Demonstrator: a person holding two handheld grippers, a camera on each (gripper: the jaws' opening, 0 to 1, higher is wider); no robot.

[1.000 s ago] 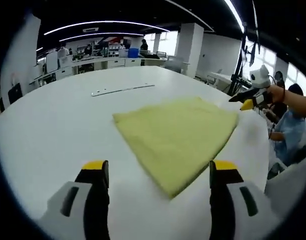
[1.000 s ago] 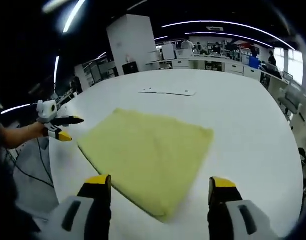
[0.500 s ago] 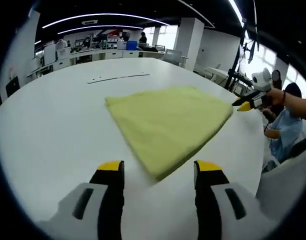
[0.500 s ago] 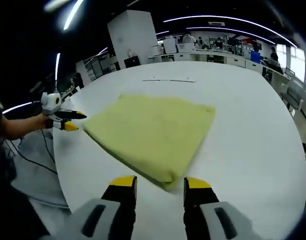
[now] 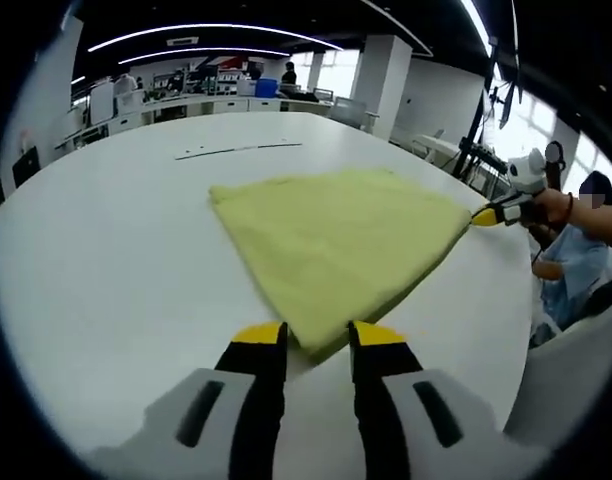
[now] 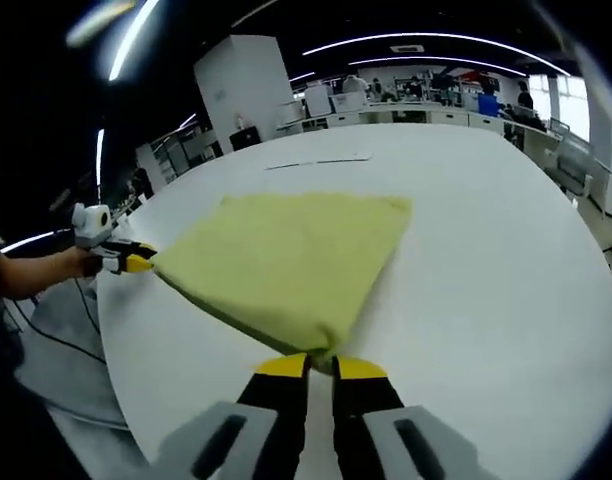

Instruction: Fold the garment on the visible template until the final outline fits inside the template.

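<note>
A yellow folded garment (image 5: 336,235) lies flat on the round white table (image 5: 106,260). In the left gripper view my left gripper (image 5: 317,345) has its jaws drawn close on the garment's near corner. The right gripper (image 5: 488,214) pinches the far right corner, held by a hand. In the right gripper view the garment (image 6: 286,250) runs down to my right gripper (image 6: 321,366), whose jaws are nearly together on its near corner. The left gripper (image 6: 136,263) holds the corner at the left edge.
A thin pale strip (image 5: 236,150) lies on the table beyond the garment, also the strip (image 6: 316,160). The table edge (image 6: 126,330) drops off close to both held corners. A person in blue (image 5: 576,270) sits past the edge. Desks and shelves line the back.
Both grippers moved in to the garment's corners and their jaws went from wide open to closed on the cloth. The garment itself lies as before.
</note>
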